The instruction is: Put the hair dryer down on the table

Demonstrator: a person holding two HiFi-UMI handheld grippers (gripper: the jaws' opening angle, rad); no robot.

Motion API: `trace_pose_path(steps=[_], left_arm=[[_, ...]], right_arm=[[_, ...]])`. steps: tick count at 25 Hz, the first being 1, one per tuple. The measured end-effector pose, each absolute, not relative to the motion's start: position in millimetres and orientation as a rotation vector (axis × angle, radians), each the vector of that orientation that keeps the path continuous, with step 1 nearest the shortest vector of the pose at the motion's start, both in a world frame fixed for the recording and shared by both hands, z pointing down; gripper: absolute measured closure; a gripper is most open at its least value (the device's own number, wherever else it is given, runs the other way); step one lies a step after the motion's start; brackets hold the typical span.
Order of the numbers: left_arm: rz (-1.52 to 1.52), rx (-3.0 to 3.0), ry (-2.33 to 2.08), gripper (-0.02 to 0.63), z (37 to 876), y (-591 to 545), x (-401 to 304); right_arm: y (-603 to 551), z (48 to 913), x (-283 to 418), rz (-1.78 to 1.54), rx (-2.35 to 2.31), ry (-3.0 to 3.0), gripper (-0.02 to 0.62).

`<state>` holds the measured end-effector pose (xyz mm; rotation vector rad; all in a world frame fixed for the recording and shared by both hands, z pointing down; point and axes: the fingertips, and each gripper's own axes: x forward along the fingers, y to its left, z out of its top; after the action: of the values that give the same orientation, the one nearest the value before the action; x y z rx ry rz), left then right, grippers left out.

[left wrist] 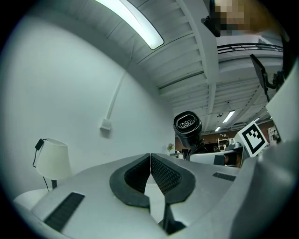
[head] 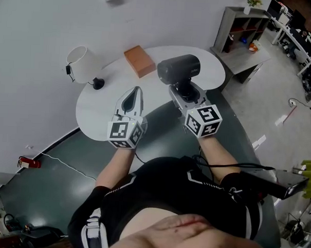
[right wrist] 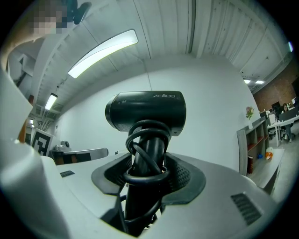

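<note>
A black hair dryer (head: 178, 69) stands upright in my right gripper (head: 183, 91), which is shut on its handle with the cord wound round it. In the right gripper view the dryer's barrel (right wrist: 145, 111) lies crosswise above the jaws and the coiled cord (right wrist: 145, 154) sits between the pads. The dryer hangs over the near part of the white round table (head: 97, 110). My left gripper (head: 132, 98) is shut with nothing in it, its pads touching, and it points over the table to the left of the dryer. From the left gripper view the dryer's nozzle (left wrist: 187, 125) shows at the right.
On the table stand a white lamp (head: 85, 64) at the left and an orange-brown box (head: 139, 61) at the back. A grey shelf unit (head: 242, 32) stands beyond the table at the right. Dark floor (head: 50, 178) lies in front of the table.
</note>
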<state>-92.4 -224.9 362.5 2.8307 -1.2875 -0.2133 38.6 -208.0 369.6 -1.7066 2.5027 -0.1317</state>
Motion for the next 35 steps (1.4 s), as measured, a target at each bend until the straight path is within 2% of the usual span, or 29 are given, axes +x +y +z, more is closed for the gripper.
trace_pose_path(steps=[8, 16, 35], left_arm=[[-0.202, 2.811, -1.301, 0.574, 360.5, -249.1, -78.6], [-0.132, 2.736, -1.496, 0.574, 359.0, -294.7, -61.2], [-0.106, 2.638, -1.570, 0.574, 380.0, -383.1, 21.7]], right_arm=[[-242.7, 361.8, 49.6, -0.128, -1.663, 2.529, 0.364], [-302.0, 362.7, 75.4, -0.131, -1.577, 2.603, 0.364], [-419.5, 380.1, 143.4, -0.185, -1.469, 2.752, 0.364]])
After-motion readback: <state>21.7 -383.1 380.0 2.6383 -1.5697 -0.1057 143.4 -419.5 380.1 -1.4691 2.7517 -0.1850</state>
